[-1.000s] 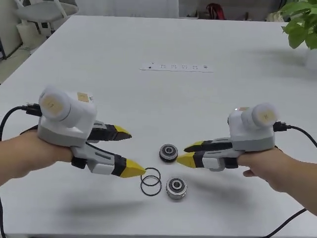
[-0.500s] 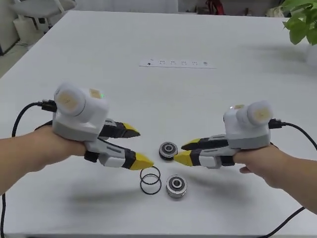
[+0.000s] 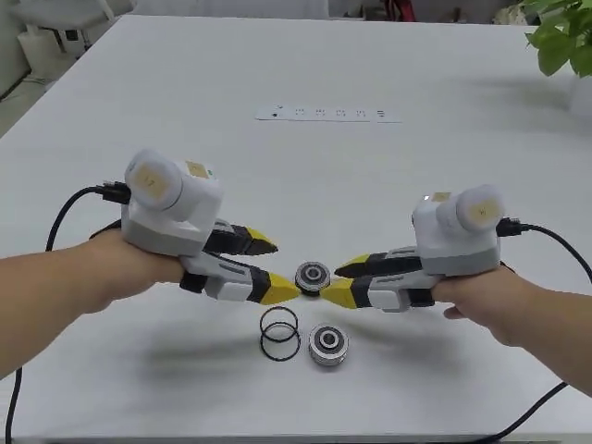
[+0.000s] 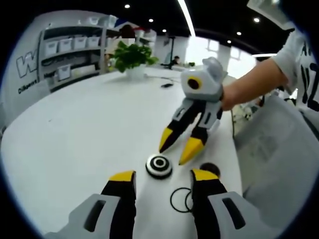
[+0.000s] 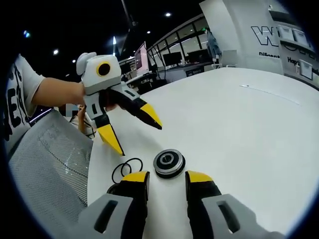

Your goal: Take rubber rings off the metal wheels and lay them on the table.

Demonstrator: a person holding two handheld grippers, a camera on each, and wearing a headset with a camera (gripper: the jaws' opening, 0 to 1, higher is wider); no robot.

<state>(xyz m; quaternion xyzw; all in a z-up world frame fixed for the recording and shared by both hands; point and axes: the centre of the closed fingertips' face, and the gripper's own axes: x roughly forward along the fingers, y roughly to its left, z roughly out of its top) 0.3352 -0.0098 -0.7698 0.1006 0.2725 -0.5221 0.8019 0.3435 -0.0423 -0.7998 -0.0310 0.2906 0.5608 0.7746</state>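
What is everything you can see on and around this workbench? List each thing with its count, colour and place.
table: one, white, under everything
wheels: two, silver and black, one between the gripper tips, one nearer the person
rings: two, black, overlapping flat on the table, left of the near wheel
power strip: one, white, far middle of the table
plant: one, green, far right corner
cables: two, black, trailing from the grippers
left gripper: grey, yellow tips, open, left of the far wheel
right gripper: same colours, open, right of it
hands: two, holding the grippers
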